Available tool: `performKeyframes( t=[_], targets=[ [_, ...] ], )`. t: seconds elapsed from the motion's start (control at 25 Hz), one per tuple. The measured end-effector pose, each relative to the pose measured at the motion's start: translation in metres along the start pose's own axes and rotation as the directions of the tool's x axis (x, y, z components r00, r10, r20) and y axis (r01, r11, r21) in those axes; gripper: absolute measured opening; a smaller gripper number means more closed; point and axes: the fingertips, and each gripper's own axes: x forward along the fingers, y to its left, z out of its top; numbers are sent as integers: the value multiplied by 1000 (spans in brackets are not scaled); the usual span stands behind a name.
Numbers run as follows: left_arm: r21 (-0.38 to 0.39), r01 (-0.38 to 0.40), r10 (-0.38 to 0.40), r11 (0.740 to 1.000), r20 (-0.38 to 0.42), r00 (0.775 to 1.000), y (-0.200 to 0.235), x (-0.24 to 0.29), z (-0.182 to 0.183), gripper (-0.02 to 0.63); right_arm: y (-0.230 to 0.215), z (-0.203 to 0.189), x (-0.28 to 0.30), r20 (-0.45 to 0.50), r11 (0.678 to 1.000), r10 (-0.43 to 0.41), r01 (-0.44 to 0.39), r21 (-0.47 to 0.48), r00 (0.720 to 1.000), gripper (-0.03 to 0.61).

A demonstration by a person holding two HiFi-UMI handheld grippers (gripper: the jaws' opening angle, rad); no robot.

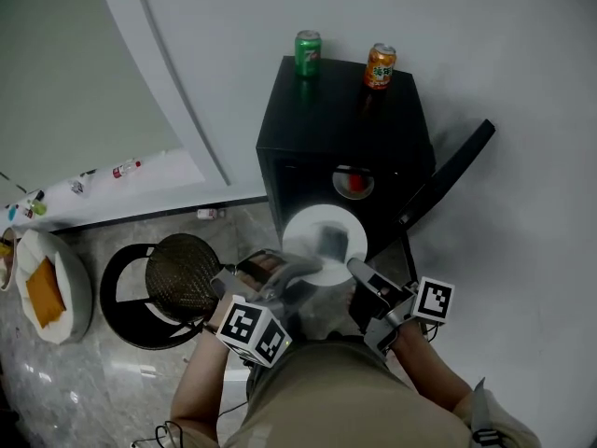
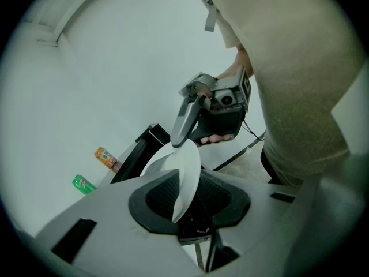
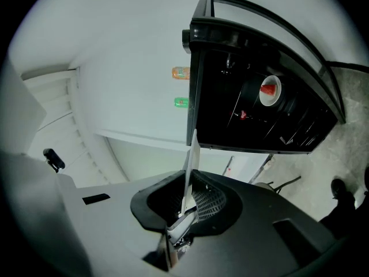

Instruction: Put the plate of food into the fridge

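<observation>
A white plate hangs level in front of the open black fridge. A blurred grey patch shows on the plate; I cannot tell what it is. My left gripper is shut on the plate's left rim, my right gripper on its right rim. In the left gripper view the plate stands edge-on between the jaws of the left gripper, with the right gripper clamped on its far rim. In the right gripper view the plate sits edge-on in the right gripper, facing the fridge opening.
A small bowl with something red sits inside the fridge. A green can and an orange can stand on top. The fridge door hangs open to the right. A round black stool stands left of me.
</observation>
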Motion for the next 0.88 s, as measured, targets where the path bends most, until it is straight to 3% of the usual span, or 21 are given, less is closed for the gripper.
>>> performKeyframes(
  t=[0.32, 0.88],
  targets=[
    [-25, -13, 12, 1000, -45, 999, -17, 20, 31, 92, -2, 9, -34, -47, 1000, 22, -21, 22, 999, 46],
    [-82, -120, 105, 989, -165, 981, -32, 7, 40, 94, 1, -4, -37, -206, 997, 73, -73, 7, 976, 46]
  ],
)
